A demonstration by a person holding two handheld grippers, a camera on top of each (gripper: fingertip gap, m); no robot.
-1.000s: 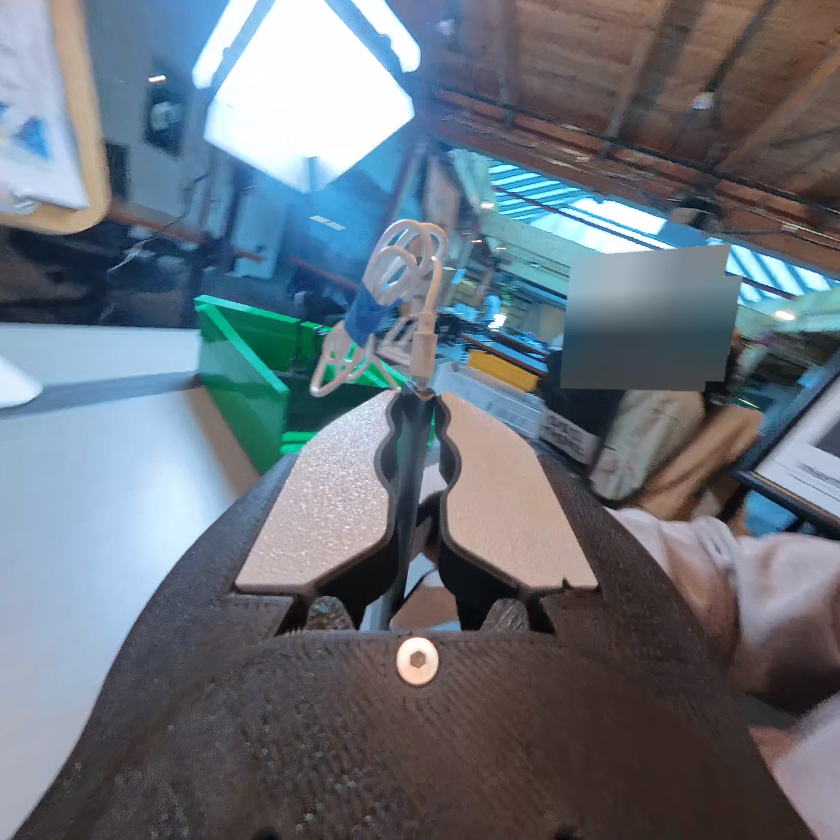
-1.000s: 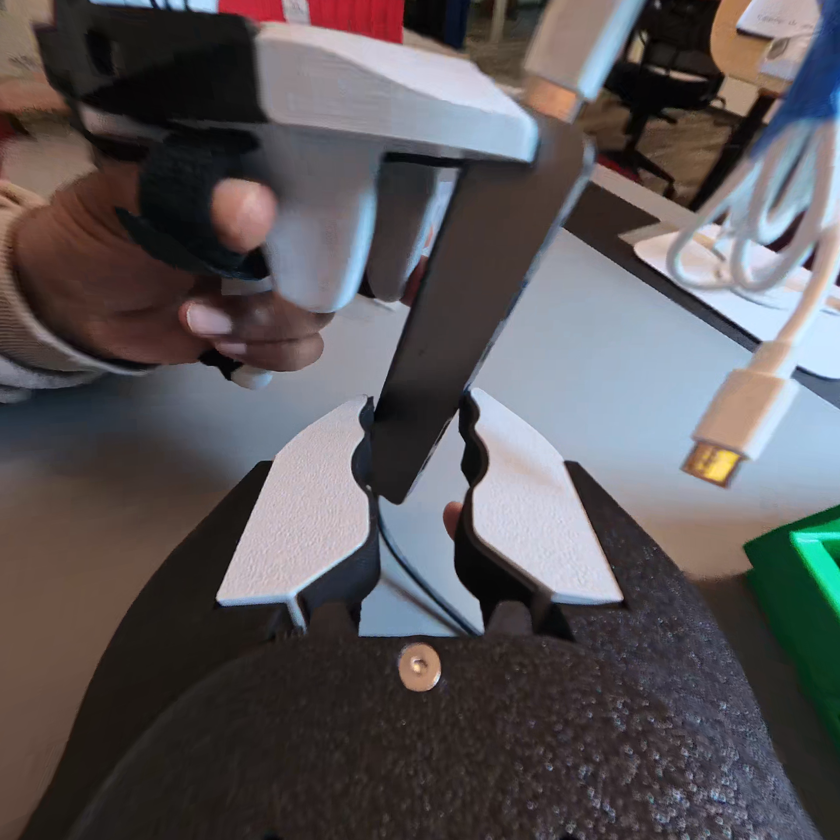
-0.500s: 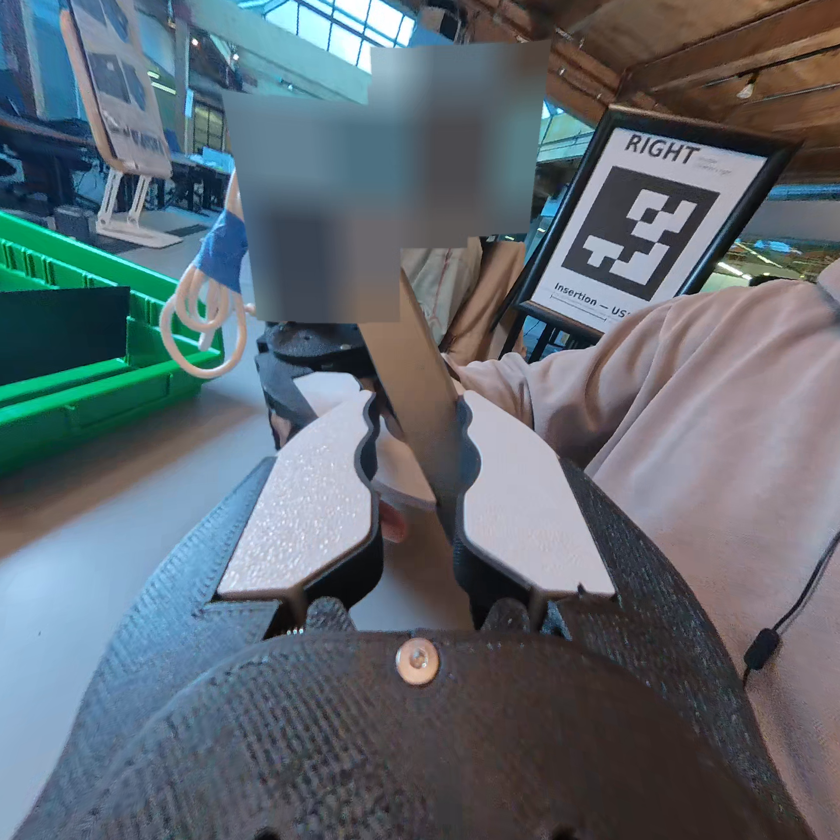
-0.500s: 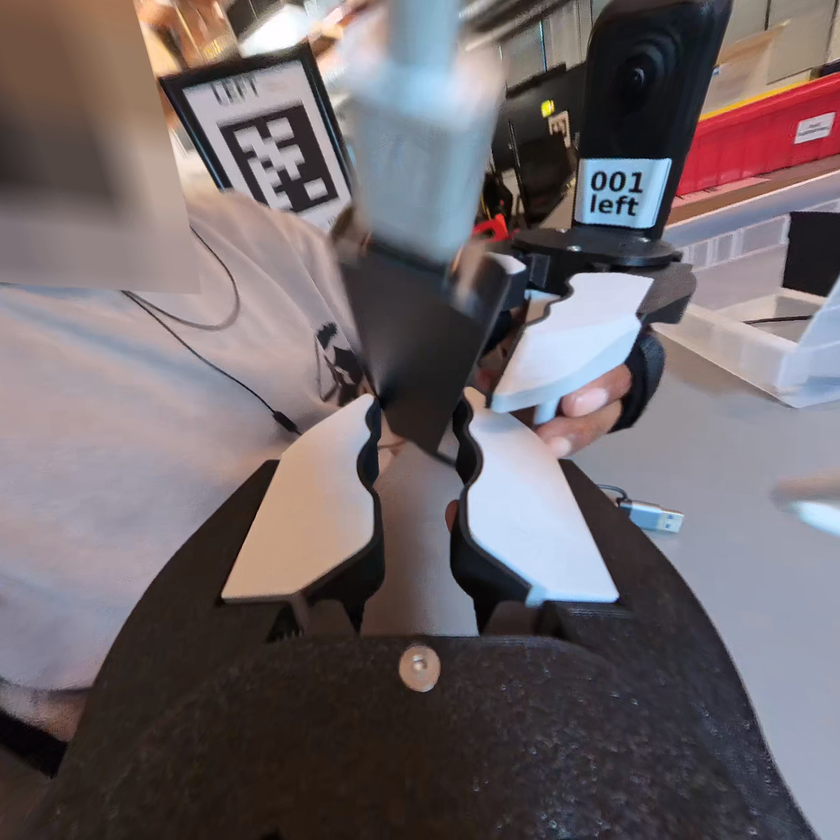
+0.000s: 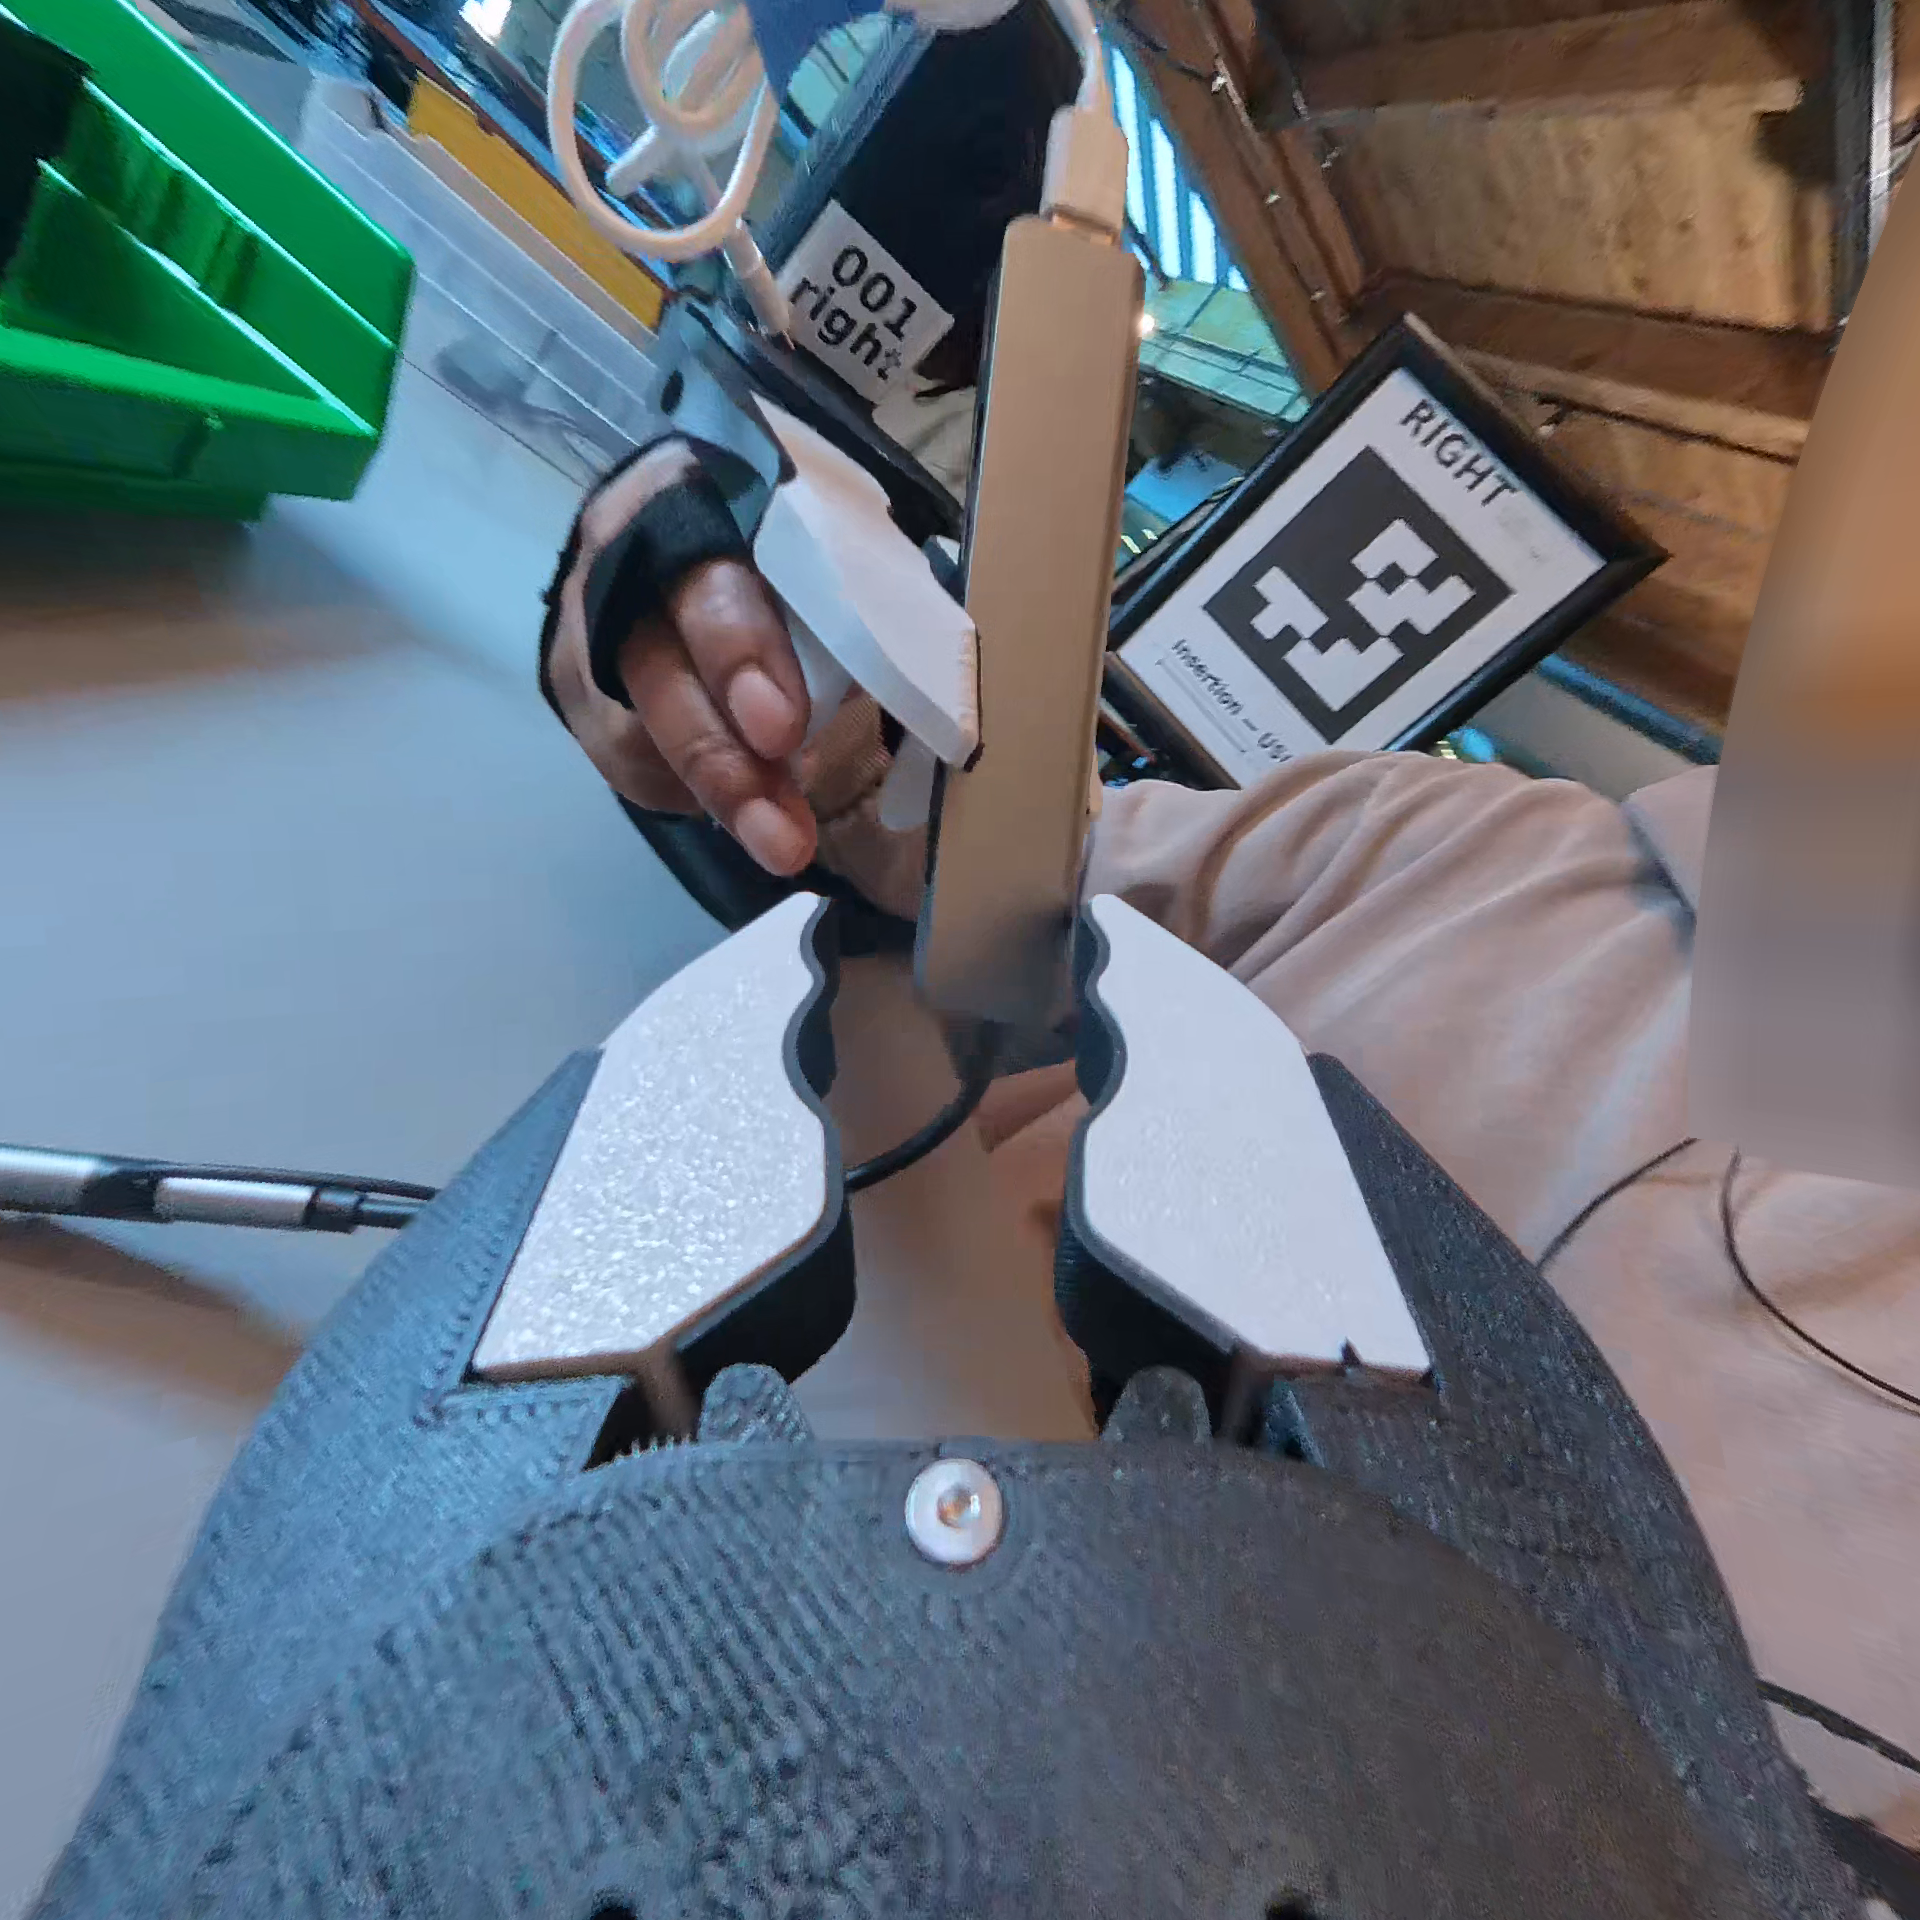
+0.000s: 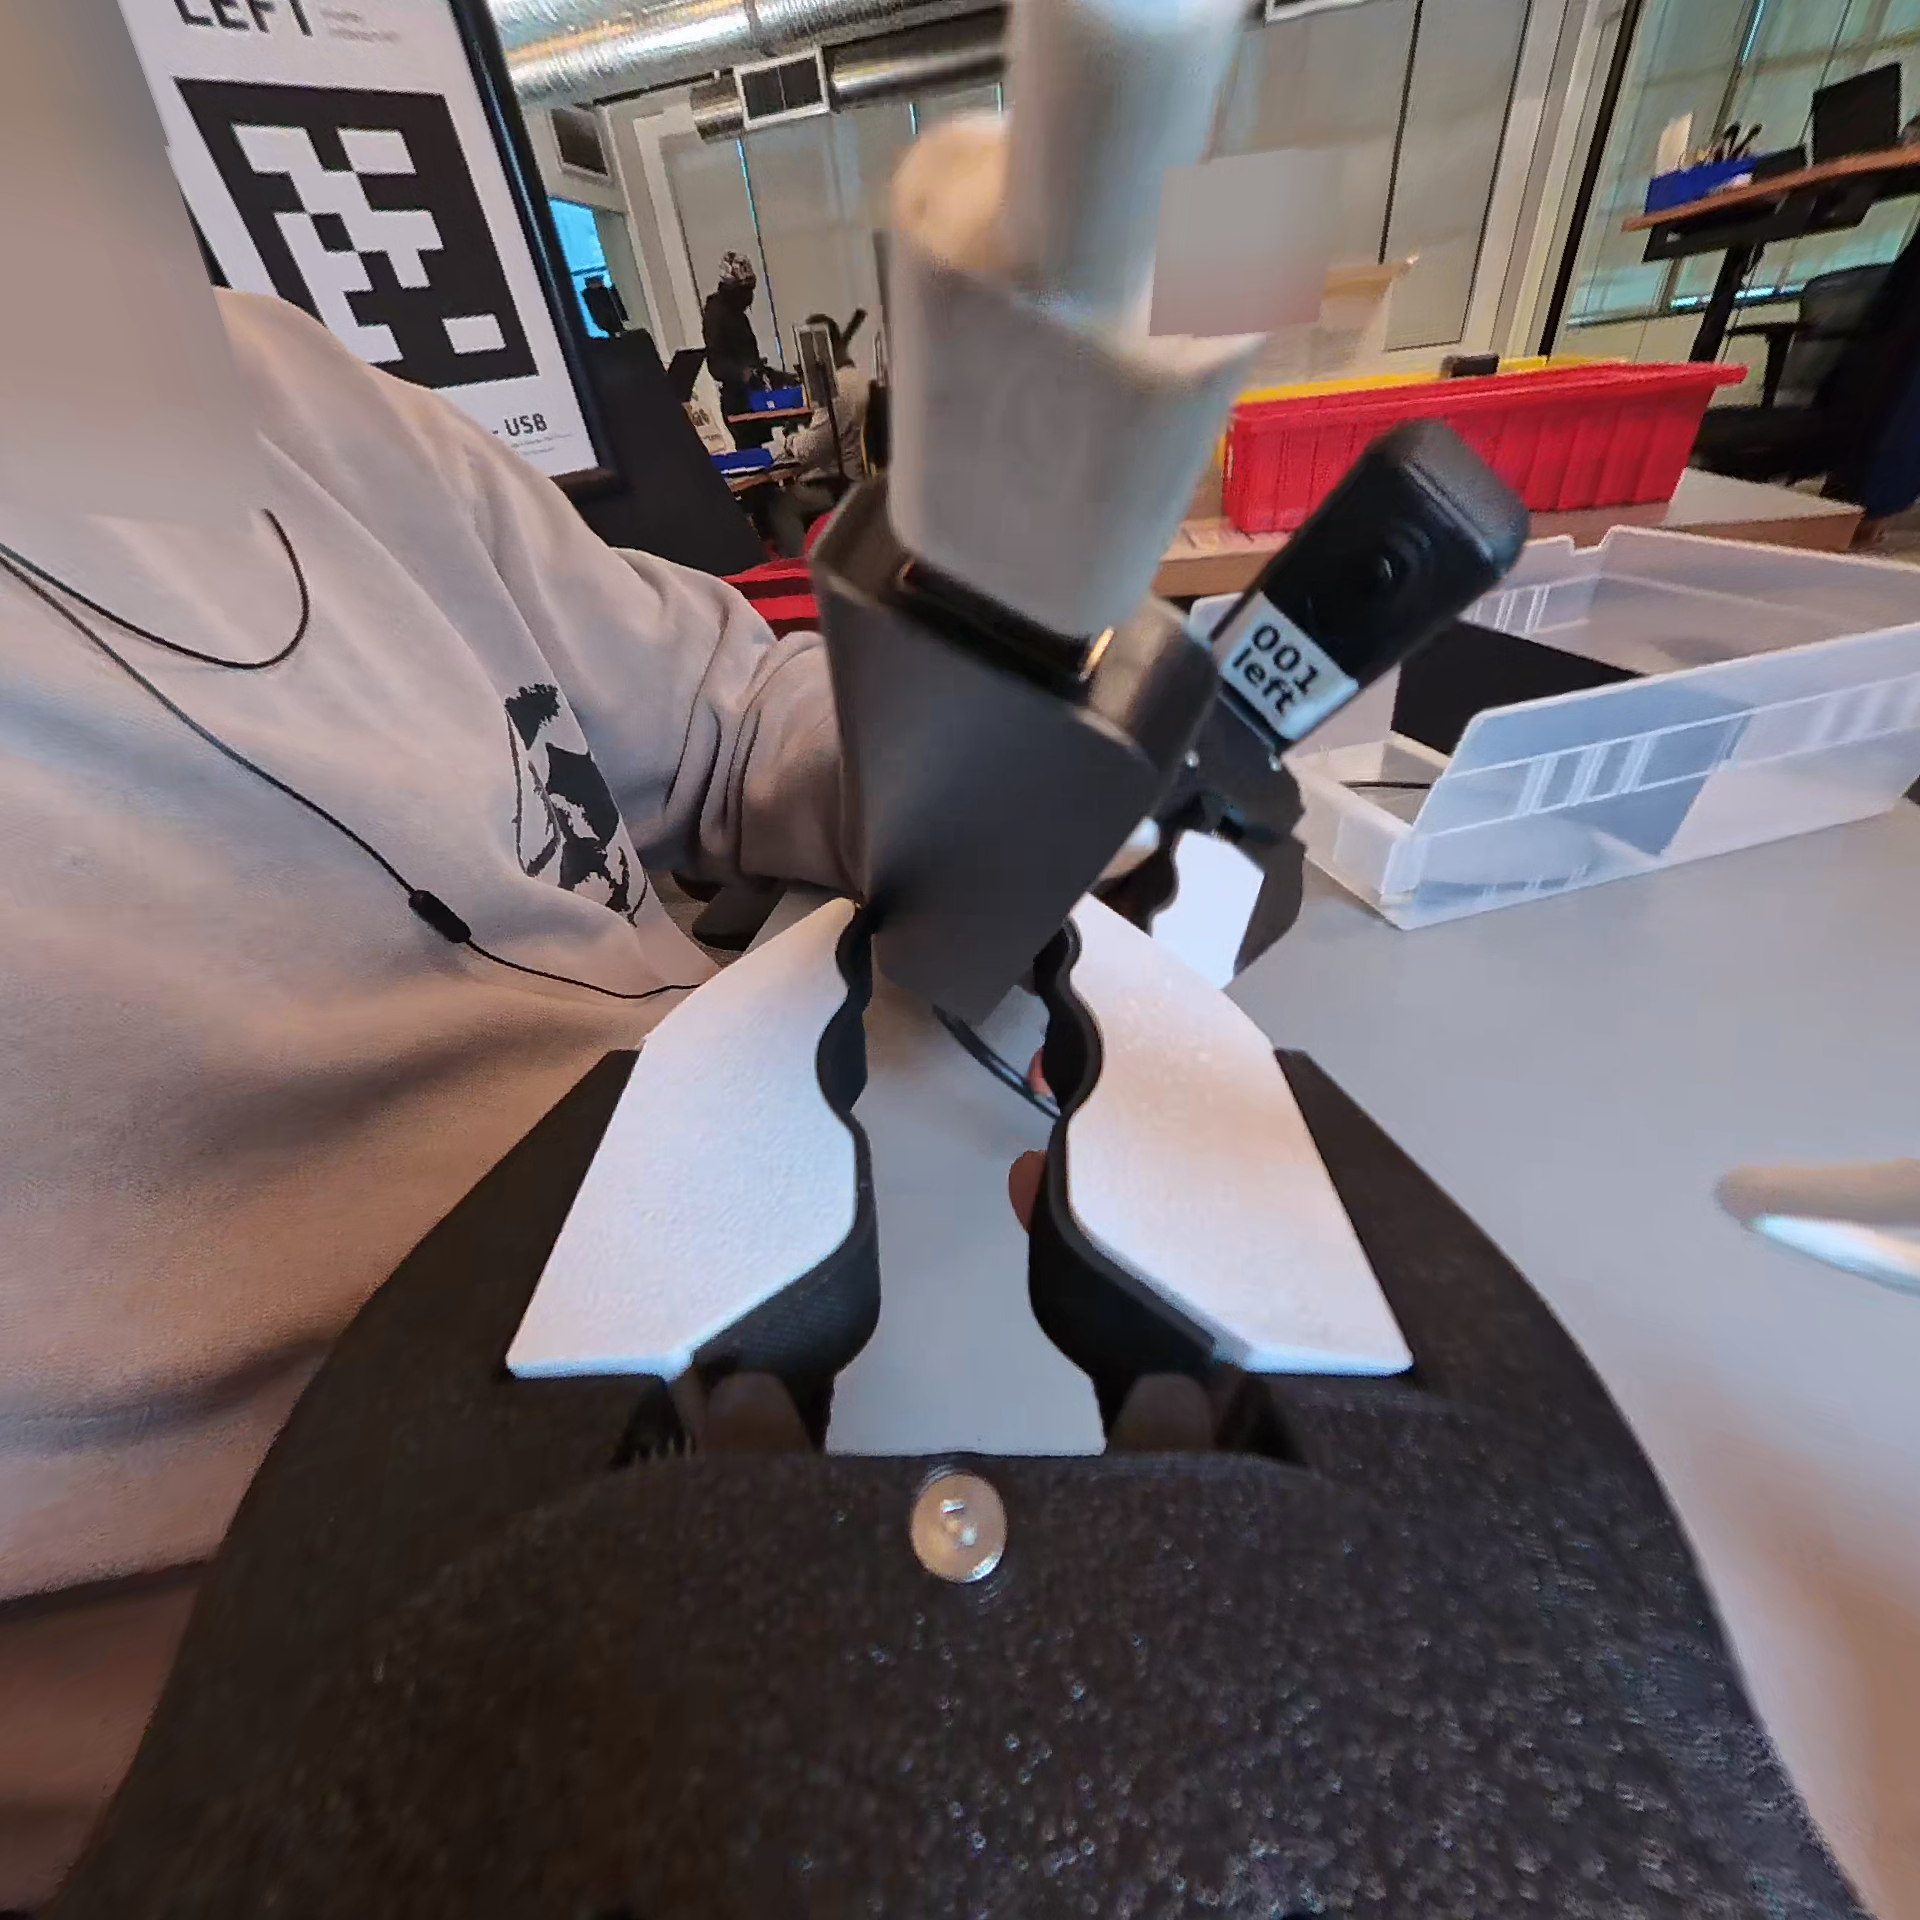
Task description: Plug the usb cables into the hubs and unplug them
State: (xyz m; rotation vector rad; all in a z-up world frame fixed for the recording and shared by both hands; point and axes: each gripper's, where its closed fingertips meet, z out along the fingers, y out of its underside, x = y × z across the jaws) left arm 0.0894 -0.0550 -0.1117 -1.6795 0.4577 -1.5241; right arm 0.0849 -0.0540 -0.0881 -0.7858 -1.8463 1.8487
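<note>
Right now your right gripper's (image 6: 951, 940) jaws are closed down to the width of the grey USB hub (image 6: 977, 790), pinching its lower end at the very tips, with the white USB plug (image 6: 1029, 468) seated in the port at its far end. The left gripper (image 5: 951, 935) has the same end of the hub between its tips, against one finger with a gap showing at the other, so I cannot tell whether those jaws clamp it or only bracket it. That is the main risk. If only one tip grip really carries the hub, a pull on the plug could lever the long body around and let it pivot or slip out. A slanted pull could also bind the plug in the port. The taped coil of white cable (image 5: 665, 135) hangs above and beside the hub, and it could swing into the jaws or snag a finger. The hub's thin black tail lead (image 5: 925, 1143) loops just under the left jaws, where it could catch when they close. Further out, you are working close to your chest, with the sweatshirt (image 6: 260, 831) near the right jaws. A framed marker sign (image 5: 1351, 582) stands just behind the hub, so room is tight on that side. The counter (image 5: 260, 831) lies open towards the green bin (image 5: 187, 343), and a clear plastic tray (image 6: 1662, 748) sits on it beyond the left gripper.
</note>
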